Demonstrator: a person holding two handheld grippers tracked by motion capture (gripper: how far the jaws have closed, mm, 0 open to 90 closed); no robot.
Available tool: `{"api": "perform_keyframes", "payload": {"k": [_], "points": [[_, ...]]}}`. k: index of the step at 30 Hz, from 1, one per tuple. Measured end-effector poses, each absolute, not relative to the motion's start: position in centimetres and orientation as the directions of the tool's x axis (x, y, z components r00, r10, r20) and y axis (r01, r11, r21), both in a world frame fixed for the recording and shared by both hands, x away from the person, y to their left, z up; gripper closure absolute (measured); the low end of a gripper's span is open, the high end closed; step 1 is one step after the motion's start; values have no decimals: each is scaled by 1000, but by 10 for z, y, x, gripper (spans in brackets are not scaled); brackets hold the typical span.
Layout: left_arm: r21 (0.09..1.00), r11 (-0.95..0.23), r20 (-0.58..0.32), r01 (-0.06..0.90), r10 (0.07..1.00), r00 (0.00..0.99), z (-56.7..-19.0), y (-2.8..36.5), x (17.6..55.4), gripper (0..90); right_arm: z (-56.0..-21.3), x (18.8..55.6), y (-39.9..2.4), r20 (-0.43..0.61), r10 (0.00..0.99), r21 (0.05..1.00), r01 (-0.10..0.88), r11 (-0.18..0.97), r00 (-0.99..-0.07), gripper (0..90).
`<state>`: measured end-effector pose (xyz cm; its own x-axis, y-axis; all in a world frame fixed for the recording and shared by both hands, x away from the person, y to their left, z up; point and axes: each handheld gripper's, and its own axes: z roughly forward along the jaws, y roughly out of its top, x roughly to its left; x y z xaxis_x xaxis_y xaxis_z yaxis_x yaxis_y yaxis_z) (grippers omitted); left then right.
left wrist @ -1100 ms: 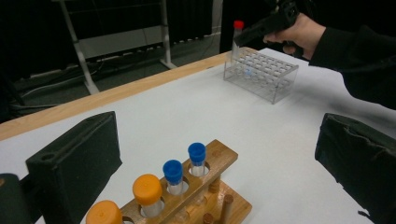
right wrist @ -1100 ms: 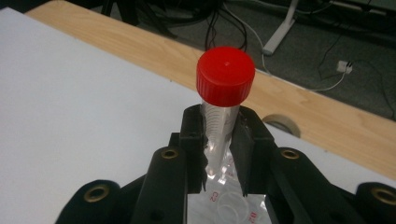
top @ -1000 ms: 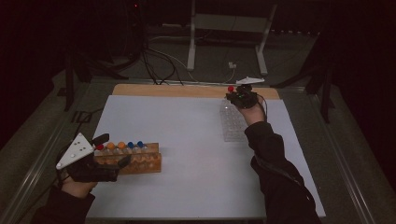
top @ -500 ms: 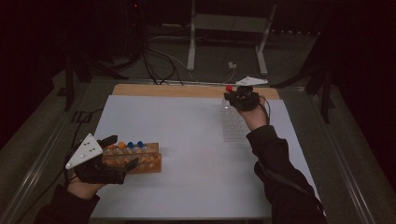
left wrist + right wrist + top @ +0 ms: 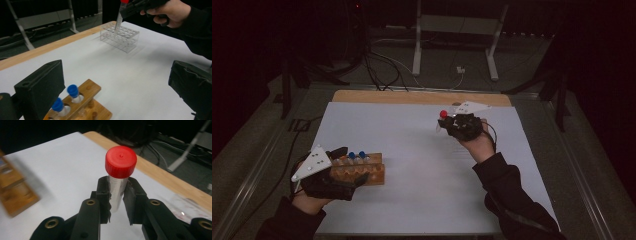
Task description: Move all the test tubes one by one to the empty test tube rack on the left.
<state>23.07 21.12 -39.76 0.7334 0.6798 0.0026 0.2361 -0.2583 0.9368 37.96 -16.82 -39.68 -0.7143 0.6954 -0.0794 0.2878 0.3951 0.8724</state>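
A wooden tube rack holding blue-capped tubes stands at the near left of the white sheet. My left gripper is open, its wide jaws straddling the rack's left end without pressing on it. My right gripper is shut on a clear tube with a red cap, held upright and slightly tilted above the sheet. A clear plastic rack stands on the sheet just under and behind that tube.
The white sheet covers the table, with a wooden strip along its far edge. Behind the table, a metal stand and cables lie on the dark floor. Metal rails run along both table sides.
My right gripper has come toward the person and leftward with the red-capped tube, away from the clear rack. My left gripper has drifted a little to the right along the wooden rack.
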Motion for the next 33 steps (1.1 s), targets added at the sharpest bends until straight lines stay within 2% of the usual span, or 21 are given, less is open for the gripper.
{"api": "perform_keyframes", "payload": {"k": [11, 18, 28, 33], "points": [[935, -261, -24, 241, 630, 776, -403, 190, 233, 20, -411, 323, -145, -86, 579, 856, 237, 459, -811, 750], [931, -279, -35, 236, 576, 817, -408, 165, 238, 72, -422, 293, -132, -59, 507, 854, 220, 472, -860, 750], [923, -323, -17, 210, 511, 860, -415, 125, 248, 262, -431, 270, -117, -29, 433, 847, 208, 490, -901, 750], [926, -327, -4, 189, 492, 871, -414, 114, 251, 406, -431, 267, -115, -21, 424, 847, 209, 488, -905, 750]]}}
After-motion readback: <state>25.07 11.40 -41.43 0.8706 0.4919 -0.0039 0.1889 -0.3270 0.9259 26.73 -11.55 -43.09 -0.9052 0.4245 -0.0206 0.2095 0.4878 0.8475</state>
